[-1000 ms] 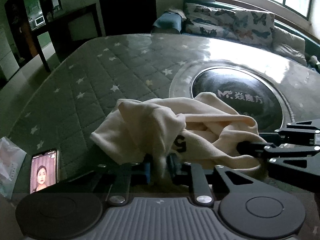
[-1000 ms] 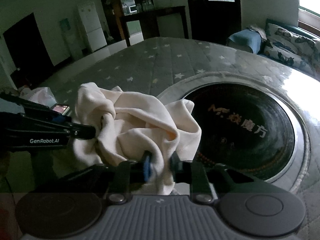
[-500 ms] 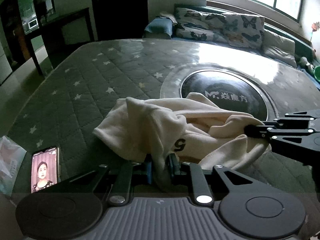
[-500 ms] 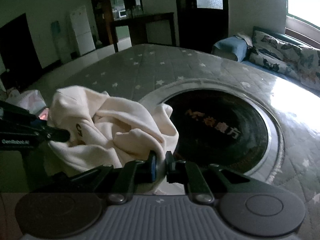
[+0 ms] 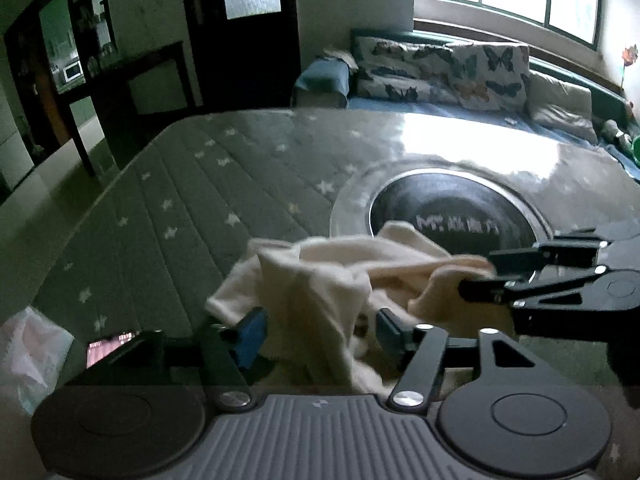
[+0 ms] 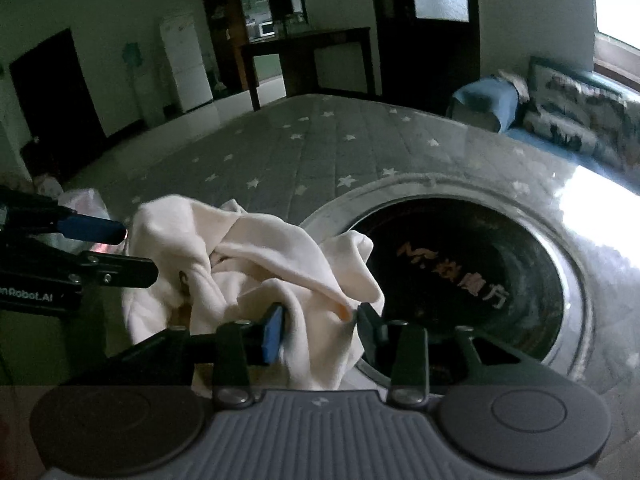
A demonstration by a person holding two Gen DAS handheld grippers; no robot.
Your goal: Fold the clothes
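Note:
A crumpled cream garment (image 5: 340, 284) lies in a heap on the star-patterned mattress (image 5: 192, 184); it also shows in the right wrist view (image 6: 256, 264). My left gripper (image 5: 318, 332) is open, its blue-padded jaws spread on either side of a fold of the cloth. My right gripper (image 6: 320, 330) is open too, jaws apart around another fold at the heap's near edge. In the left wrist view the right gripper (image 5: 500, 276) reaches in from the right. In the right wrist view the left gripper (image 6: 116, 250) reaches in from the left.
A dark round logo panel (image 6: 464, 276) with a silver ring sits in the mattress just right of the garment. A lit phone (image 5: 110, 350) and a plastic bag (image 5: 28, 344) lie at the near left. A butterfly-print sofa (image 5: 452, 68) stands behind.
Both grippers have opened and let go of the garment folds they were pinching. The cloth has slumped a little between the spread jaws.

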